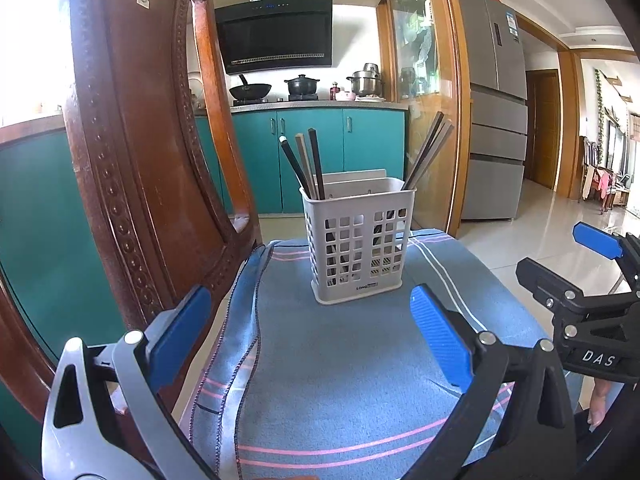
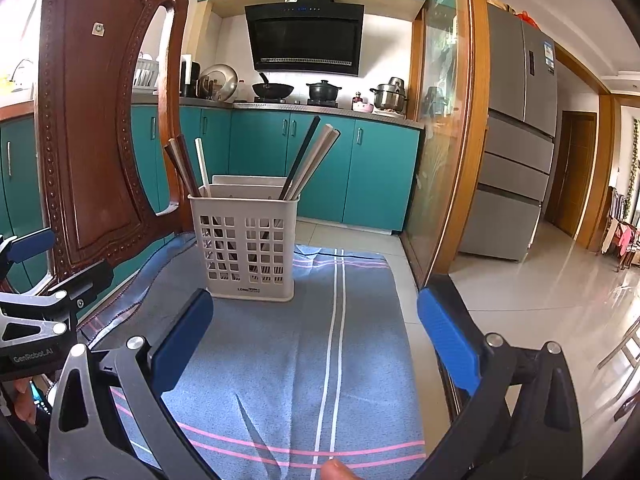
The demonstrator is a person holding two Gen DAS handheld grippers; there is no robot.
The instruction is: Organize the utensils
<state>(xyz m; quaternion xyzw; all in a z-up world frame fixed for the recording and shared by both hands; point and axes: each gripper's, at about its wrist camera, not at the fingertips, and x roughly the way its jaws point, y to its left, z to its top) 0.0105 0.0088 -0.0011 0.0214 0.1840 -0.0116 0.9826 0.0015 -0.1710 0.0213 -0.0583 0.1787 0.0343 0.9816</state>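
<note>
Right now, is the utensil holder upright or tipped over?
Upright. The white utensil holder stands flat on its base on the blue towel, and the chopsticks lean out of its open top.

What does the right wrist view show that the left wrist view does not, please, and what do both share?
Only the right wrist view shows the dish rack and pan lid on the counter, plus the left gripper at its edge. Only the left wrist view shows the right gripper. Both share the white utensil basket holding chopsticks, the blue cloth, the wooden chair and the fridge.
</note>
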